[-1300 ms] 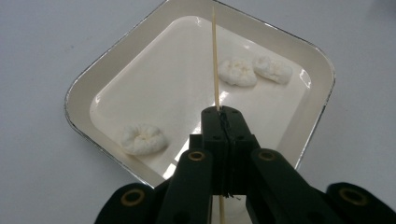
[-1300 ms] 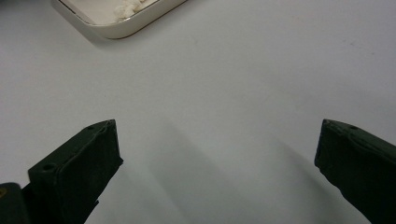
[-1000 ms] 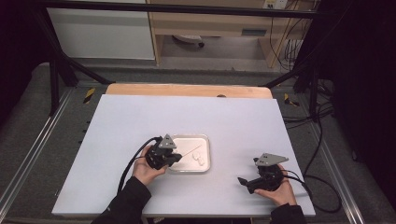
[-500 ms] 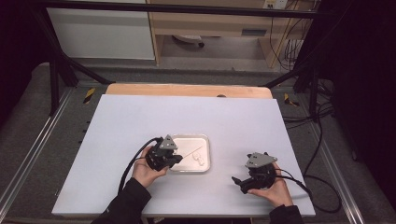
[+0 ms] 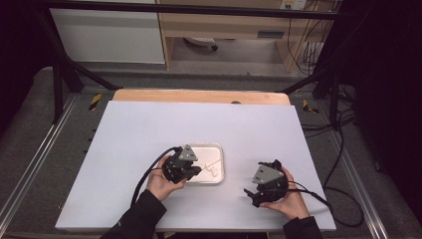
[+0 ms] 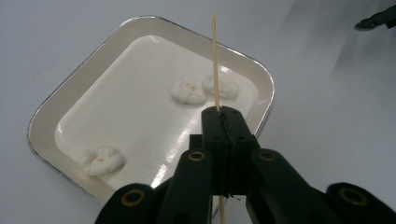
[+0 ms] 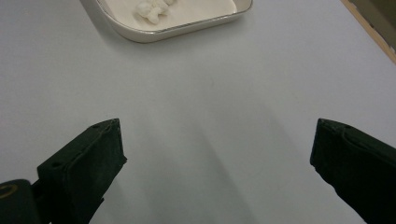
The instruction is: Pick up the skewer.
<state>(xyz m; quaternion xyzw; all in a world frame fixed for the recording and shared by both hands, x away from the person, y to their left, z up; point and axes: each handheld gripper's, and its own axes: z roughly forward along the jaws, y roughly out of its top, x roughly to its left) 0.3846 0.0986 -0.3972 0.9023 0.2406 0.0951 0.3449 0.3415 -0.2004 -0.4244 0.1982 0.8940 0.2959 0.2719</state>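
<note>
One tray (image 6: 56, 116) sat on the white table (image 5: 149, 129) and held three white puffy pieces (image 6: 100, 159). The left gripper (image 6: 223, 116), its jaws clenched on one thin wooden skewer (image 6: 215, 56), hovered over the tray's near edge, skewer pointing beyond two pieces. Well right of the tray, the right gripper (image 7: 217, 154) rested low, jaws released wide.

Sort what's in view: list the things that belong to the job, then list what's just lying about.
In use:
left tongs, shut on the skewer
tray with three white puffy pieces
right tongs, open over bare table

Lying about:
cables on the floor
black frame poles
</note>
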